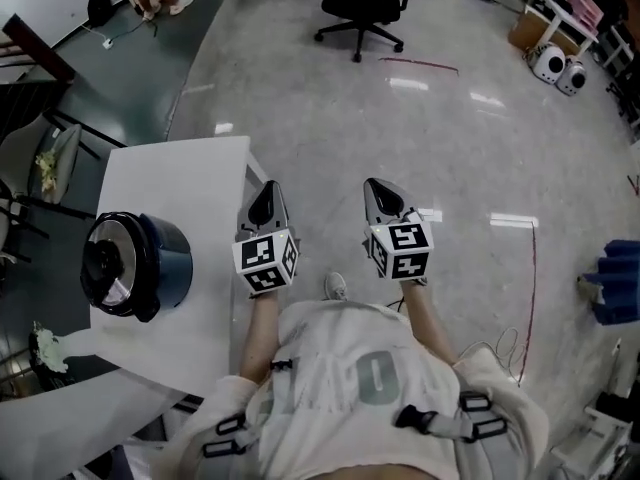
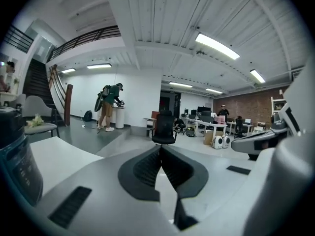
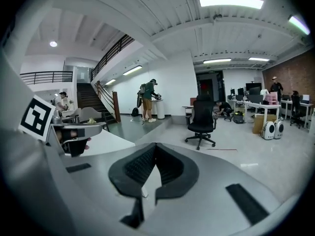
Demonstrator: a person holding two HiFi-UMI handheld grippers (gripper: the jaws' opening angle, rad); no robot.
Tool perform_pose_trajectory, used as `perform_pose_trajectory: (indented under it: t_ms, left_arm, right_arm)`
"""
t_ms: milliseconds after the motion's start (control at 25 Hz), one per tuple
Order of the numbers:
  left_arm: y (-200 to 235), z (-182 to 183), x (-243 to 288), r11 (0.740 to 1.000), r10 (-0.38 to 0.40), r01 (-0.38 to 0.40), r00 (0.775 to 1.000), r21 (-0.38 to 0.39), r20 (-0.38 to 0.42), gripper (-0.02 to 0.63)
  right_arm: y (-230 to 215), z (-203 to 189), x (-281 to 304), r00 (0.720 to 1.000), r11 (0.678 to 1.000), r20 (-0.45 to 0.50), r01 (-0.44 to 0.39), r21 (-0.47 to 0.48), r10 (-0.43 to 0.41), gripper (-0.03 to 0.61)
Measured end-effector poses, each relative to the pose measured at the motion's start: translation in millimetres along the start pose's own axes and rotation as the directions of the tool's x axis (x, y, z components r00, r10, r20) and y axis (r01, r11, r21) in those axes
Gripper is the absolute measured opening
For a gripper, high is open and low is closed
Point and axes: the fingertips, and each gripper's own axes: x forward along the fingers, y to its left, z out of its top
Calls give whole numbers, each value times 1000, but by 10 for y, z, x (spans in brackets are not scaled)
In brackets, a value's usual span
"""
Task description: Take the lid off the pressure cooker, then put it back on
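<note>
Lidded pressure cooker (image 1: 135, 265) waits on the white surface (image 1: 190, 183); beside it, left gripper (image 1: 264, 204) and right gripper (image 1: 381, 197) approach empty, fingers together

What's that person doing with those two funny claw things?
A person is holding a left gripper and a right gripper, one in each hand. Both are shut and empty, held out in front by the edge of the white table. The pressure cooker sits on that table with its lid on. Neither gripper touches it, so the lid job has not started.
</note>
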Motion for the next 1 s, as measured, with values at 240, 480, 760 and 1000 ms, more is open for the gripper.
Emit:
perform_pose_trajectory:
  t_ms: [240, 480, 760, 1000]
  left_arm:
    - [716, 187, 19, 987, 156, -155, 987, -52, 26, 18]
    - [1394, 81, -311, 913, 398, -394, 917, -105, 25, 18]
    - [2066, -11, -787, 723, 679, -664, 733, -189, 24, 18]
    - [2433, 21, -1281, 446, 886, -850, 463, -282, 6, 18]
  right_arm:
    - [535, 317, 612, 986, 982, -14, -166, -89, 166, 9]
    - [1351, 469, 1249, 895, 873, -69, -446, -199, 442, 9]
    - [2481, 608, 1812, 666, 602, -159, -734, -316, 729, 9]
    - [3352, 743, 2071, 395, 300, -275, -895, -331, 876, 9]
